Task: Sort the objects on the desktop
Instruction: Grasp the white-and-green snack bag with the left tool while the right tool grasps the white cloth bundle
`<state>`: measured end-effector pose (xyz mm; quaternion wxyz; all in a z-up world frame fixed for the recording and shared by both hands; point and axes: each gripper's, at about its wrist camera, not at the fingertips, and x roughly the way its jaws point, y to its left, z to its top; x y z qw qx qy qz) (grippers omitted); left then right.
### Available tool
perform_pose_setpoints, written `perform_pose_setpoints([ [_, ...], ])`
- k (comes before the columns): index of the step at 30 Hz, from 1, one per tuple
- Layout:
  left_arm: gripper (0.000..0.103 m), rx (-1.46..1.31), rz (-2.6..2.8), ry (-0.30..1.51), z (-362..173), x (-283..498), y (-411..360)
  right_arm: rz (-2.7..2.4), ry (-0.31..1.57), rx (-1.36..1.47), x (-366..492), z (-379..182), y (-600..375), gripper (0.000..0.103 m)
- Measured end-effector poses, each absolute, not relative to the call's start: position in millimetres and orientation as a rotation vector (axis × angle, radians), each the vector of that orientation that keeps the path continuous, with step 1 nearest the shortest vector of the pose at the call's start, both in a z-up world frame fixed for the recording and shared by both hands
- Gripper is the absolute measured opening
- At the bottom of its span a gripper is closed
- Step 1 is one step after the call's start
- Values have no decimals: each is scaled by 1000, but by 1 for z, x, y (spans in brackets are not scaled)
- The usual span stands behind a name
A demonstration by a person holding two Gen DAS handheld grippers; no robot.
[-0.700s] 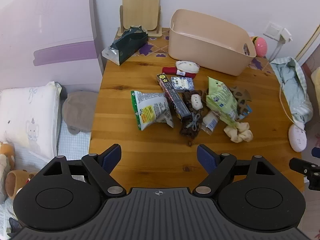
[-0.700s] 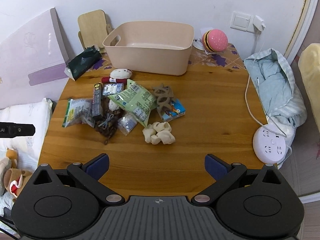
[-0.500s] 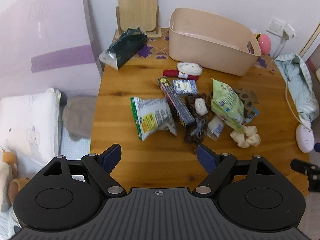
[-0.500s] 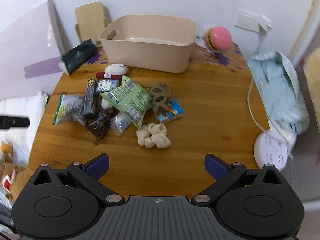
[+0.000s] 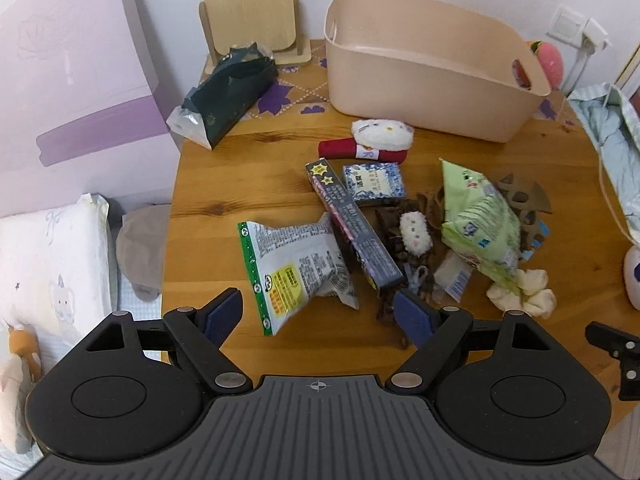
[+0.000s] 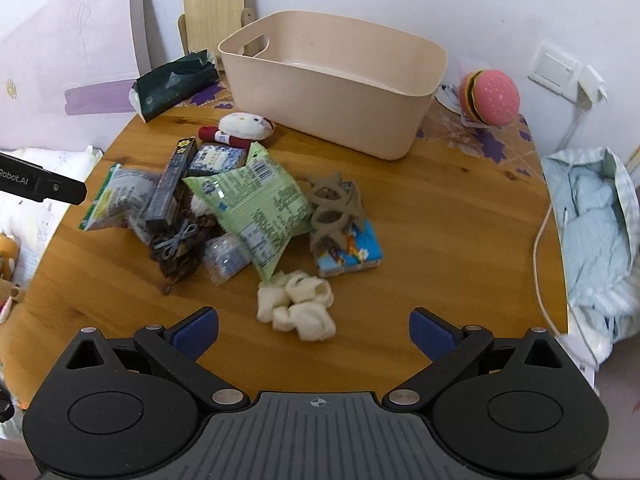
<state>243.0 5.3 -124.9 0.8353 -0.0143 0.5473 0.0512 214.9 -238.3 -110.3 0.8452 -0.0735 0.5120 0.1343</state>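
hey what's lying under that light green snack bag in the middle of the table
The light green snack bag lies on part of a small clear packet and a brown leafy bundle; its tip reaches the cream scrunchie. Anything under its middle is hidden.

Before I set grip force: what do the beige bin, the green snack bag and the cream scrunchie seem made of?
Beige bin: smooth matte plastic, apparently rigid, with moulded handle cutouts.
Green snack bag: thin glossy film, crinkled and puffy.
Cream scrunchie: soft fuzzy fabric, bunched in folds; probably plush.
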Motion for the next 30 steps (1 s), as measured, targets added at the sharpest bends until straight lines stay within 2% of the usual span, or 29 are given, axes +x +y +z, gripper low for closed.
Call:
perform_pose_setpoints([
  [21,84,-60,149,1232,-197,305,23,370,1206,-199,265,-192,-220,103],
  [30,84,-65,185,1274,-222,314,30,376,1248,-189,272,-212,-223,92],
])
